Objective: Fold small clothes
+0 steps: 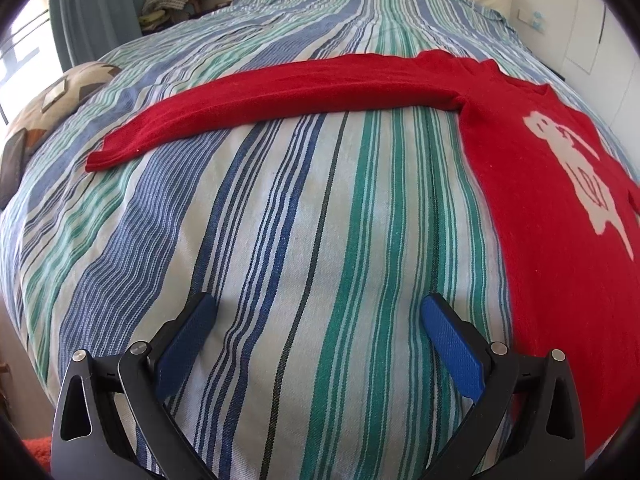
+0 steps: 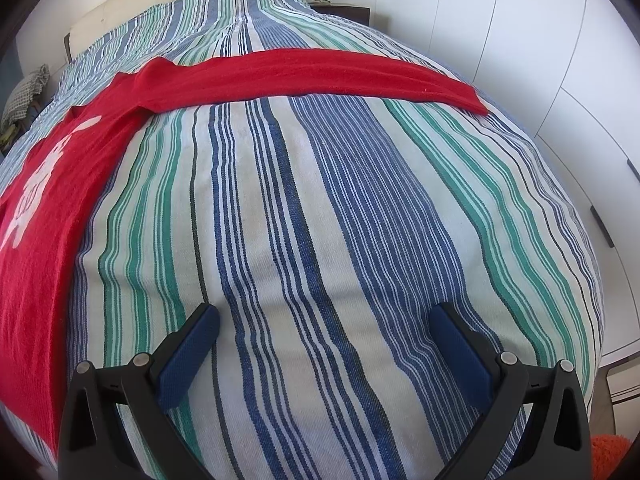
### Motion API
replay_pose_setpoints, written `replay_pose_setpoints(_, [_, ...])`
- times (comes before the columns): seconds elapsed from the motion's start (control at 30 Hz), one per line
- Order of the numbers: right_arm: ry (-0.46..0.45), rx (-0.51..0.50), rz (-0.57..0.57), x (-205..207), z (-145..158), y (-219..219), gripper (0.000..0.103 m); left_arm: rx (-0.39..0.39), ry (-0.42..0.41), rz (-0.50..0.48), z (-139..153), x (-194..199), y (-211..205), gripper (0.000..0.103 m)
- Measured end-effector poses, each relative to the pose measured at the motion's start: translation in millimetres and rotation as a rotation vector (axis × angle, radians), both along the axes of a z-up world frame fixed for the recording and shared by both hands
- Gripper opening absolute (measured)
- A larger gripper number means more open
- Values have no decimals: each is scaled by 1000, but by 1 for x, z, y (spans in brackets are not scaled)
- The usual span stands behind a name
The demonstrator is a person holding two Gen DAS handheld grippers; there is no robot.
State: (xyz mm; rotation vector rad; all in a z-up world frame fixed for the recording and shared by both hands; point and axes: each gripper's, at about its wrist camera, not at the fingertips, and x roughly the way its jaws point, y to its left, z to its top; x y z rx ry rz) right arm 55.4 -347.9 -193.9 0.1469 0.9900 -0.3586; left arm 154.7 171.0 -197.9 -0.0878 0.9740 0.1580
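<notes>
Both grippers (image 1: 318,312) (image 2: 324,322) gape over striped bedspread (image 2: 320,220), red sweater (image 1: 540,184) lying between them.

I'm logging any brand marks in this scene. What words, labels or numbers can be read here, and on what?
None can be read.
red sweater: its pale chest design looks like a picture, not letters.
striped bedspread: stripes only.
left gripper and right gripper: no markings visible.

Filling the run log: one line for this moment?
left gripper open | right gripper open | red sweater flat on bed, unfolded
</notes>
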Motion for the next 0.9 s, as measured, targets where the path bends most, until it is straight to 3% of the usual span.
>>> replay_pose_setpoints(0.17, [-10, 66, 1, -1, 12, -8, 103, 5, 25, 7, 24, -6, -3, 102])
replay_pose_setpoints(0.27, [-192, 314, -56, -12, 41, -49, 102, -58, -52, 25, 52, -21, 0, 102])
replay_pose_setpoints(0.4, [-425, 579, -227, -13, 72, -141, 101, -97, -143, 68, 73, -39, 4, 102])
replay_pose_setpoints(0.5, [-503, 778, -341, 1, 68, -207, 98, -68, -157, 128, 68, -44, 10, 102])
replay_pose_setpoints(0.57, [-497, 893, -384, 14, 52, -231, 95, -36, -127, 160, 60, -40, 16, 102])
replay_pose_setpoints(0.73, [-443, 948, -412, 51, 23, -241, 91, -4, -93, 198, 47, -39, 24, 102])
replay_pose_setpoints(0.9, [-411, 828, -481, 82, 14, -240, 89, 15, -75, 217, 41, -38, 25, 102])
